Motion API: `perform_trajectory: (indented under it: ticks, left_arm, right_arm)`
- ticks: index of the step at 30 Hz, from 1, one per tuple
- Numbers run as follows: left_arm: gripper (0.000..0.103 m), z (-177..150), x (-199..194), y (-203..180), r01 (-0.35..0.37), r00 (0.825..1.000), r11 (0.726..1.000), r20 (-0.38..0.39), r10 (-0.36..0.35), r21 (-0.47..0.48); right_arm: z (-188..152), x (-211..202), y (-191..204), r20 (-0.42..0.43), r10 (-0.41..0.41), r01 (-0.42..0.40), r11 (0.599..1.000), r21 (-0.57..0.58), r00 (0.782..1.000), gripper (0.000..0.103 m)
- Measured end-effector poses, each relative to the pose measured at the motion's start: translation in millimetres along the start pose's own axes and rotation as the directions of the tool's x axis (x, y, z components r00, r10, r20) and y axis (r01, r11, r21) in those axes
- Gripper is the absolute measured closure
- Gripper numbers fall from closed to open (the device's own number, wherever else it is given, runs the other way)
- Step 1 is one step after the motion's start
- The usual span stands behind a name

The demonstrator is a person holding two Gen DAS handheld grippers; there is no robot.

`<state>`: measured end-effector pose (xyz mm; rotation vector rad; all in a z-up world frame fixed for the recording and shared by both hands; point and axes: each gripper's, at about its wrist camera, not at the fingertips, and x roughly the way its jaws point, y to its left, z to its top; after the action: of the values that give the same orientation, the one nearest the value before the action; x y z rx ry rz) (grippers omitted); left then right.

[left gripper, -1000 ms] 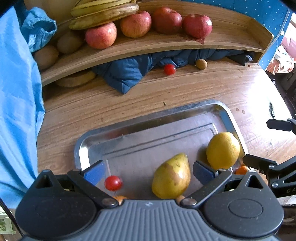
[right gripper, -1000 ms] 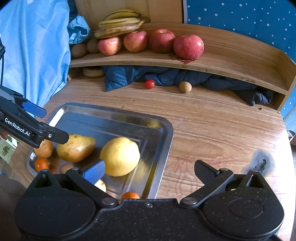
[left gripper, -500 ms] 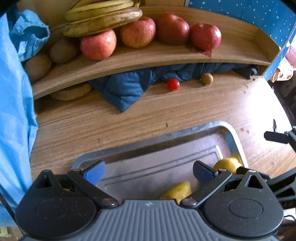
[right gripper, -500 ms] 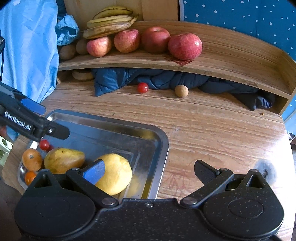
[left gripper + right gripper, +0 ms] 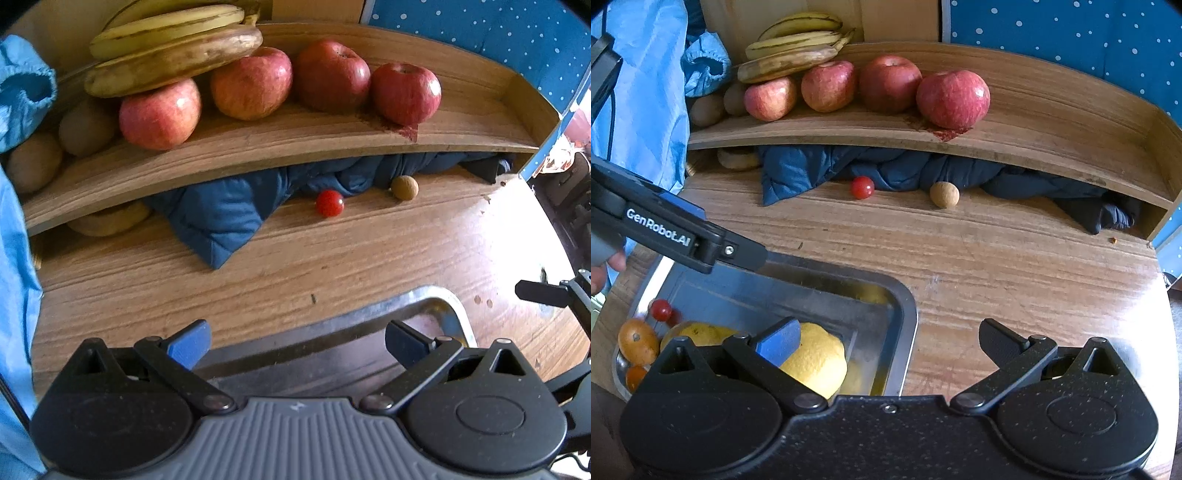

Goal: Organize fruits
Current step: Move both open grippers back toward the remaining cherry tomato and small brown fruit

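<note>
A metal tray (image 5: 905, 314) lies on the wooden table and holds a yellow lemon (image 5: 820, 362), a pear (image 5: 698, 332), a cherry tomato (image 5: 661, 309) and small oranges (image 5: 637, 341). My left gripper (image 5: 295, 341) hangs open and empty over the tray's far rim (image 5: 436, 295); the right wrist view shows it as a black arm (image 5: 683, 236). My right gripper (image 5: 890, 339) is open and empty above the tray's right edge. A loose cherry tomato (image 5: 329, 203) and a small brown fruit (image 5: 404, 187) lie near the blue cloth (image 5: 221, 218).
A curved wooden shelf (image 5: 1034, 122) at the back carries several red apples (image 5: 953, 98), bananas (image 5: 790, 48) and brown kiwis (image 5: 705, 109). Light blue fabric (image 5: 653, 103) hangs at the left. A hand (image 5: 605, 266) grips the left tool. Bare table wood (image 5: 1015, 266) lies right of the tray.
My left gripper has lifted and moved forward past the tray's fruit, toward the shelf. The right gripper drifted slightly forward. Both stayed open.
</note>
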<state>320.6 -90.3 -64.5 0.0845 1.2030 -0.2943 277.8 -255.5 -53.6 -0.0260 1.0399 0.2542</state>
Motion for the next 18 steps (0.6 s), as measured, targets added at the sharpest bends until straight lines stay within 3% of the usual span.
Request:
perform_trajectory:
  ticks: [18]
  left_arm:
    - [0.001,22,30,-2,-0.003,0.999,0.999,0.035,0.005,-0.036]
  right_arm:
    - [24,27,-11,-0.002,-0.03,0.03,1.0,0.0,1.0,0.001]
